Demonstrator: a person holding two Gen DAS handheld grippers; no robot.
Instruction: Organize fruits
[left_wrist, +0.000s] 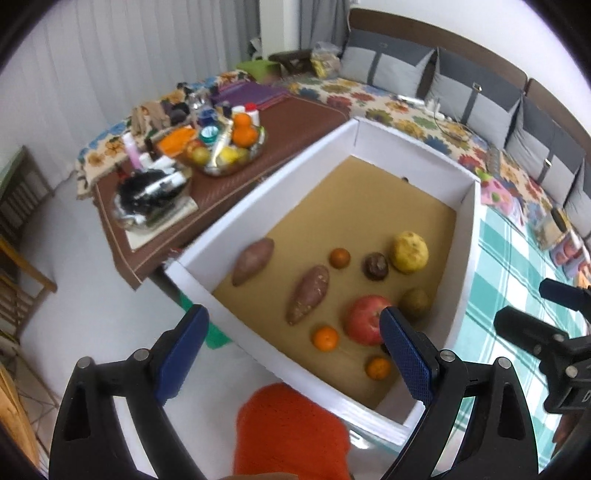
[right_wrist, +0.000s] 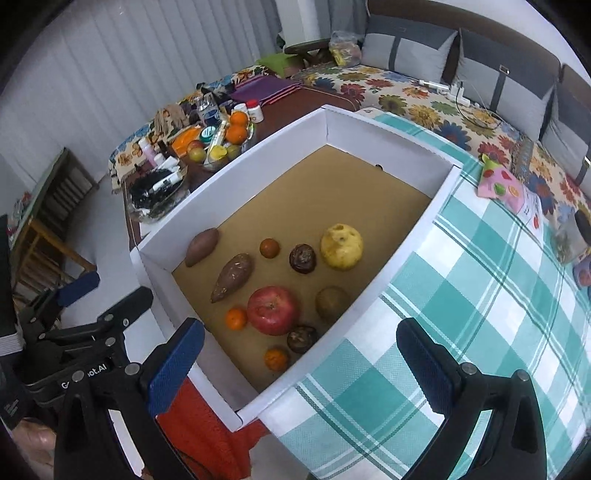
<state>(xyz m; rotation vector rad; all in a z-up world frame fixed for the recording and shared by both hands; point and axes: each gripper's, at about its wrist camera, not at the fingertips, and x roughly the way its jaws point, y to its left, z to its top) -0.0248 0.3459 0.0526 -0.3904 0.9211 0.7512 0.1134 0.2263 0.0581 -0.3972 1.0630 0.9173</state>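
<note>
Both of my hand-held grippers are nearest the lenses, each spread wide with nothing between the blue pads. My left hand-held gripper (left_wrist: 295, 354) hangs over the near-left corner of the white box (left_wrist: 280, 173), with an orange-red cloth (left_wrist: 291, 432) just below it. My right hand-held gripper (right_wrist: 301, 363) sits above the box's near-right wall and the teal checked cloth (right_wrist: 461, 314) beside it.

All the fruit I can see for the task lies loose on the brown floor of the box, none touching a pad. Two sweet potatoes (right_wrist: 232, 277) lie along the left side. A big red apple (right_wrist: 272, 309) sits in the near middle, with a small orange (right_wrist: 236, 318) just left of it and another small orange (right_wrist: 275, 359) nearer the front. A yellow fruit (right_wrist: 341, 246) lies toward the right, a dark round fruit (right_wrist: 302, 258) beside it, and a brownish one (right_wrist: 331, 302) by the right wall. Farther off, on the cluttered tabletop (left_wrist: 295, 110), a bowl (left_wrist: 232, 147) holds more oranges.
</note>
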